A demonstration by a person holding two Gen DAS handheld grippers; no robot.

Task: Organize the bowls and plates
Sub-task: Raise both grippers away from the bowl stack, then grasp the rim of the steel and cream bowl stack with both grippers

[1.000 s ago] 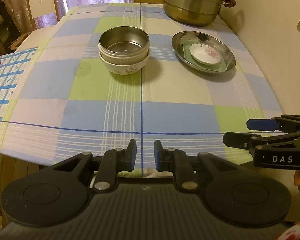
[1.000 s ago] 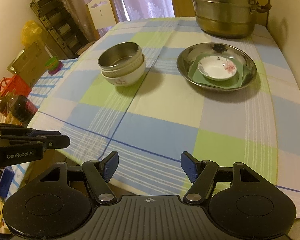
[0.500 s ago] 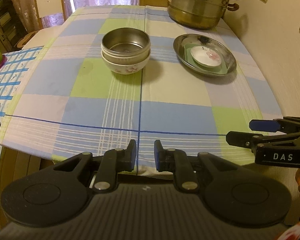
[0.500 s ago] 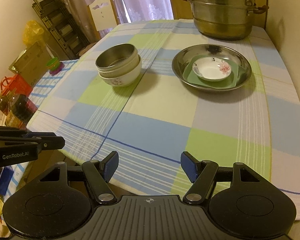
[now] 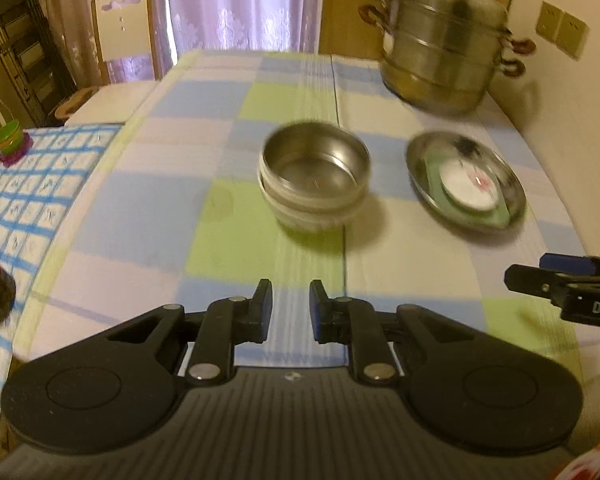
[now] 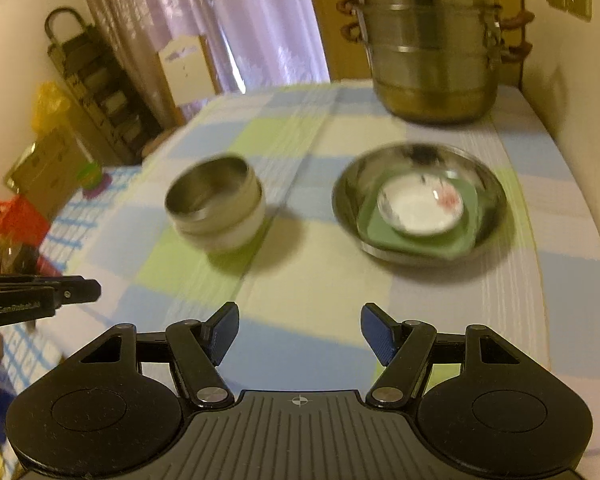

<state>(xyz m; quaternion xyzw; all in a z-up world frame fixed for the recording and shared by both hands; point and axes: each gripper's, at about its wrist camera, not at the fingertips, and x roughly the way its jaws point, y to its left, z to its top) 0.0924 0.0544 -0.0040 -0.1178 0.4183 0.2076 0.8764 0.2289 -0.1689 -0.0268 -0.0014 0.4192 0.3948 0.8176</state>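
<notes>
Your checked tablecloth [image 5: 260,240] now fills more of both views, the bowls and pot sitting closer than a second ago. Your left gripper [image 5: 290,311] shows a narrow gap, empty; your right gripper [image 6: 300,334] stands wide, empty. Beyond, the steel bowl [image 5: 315,164] nests in a white bowl [image 5: 308,216]; the steel plate [image 6: 420,204] carries a green dish [image 6: 420,240] and small saucer [image 6: 420,208].

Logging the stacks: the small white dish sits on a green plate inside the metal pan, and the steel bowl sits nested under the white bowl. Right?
One slip. The steel bowl sits nested inside the white bowl, on top of it, not under. The left wrist view shows it. The small white dish does sit on the green plate inside the metal pan.
</notes>
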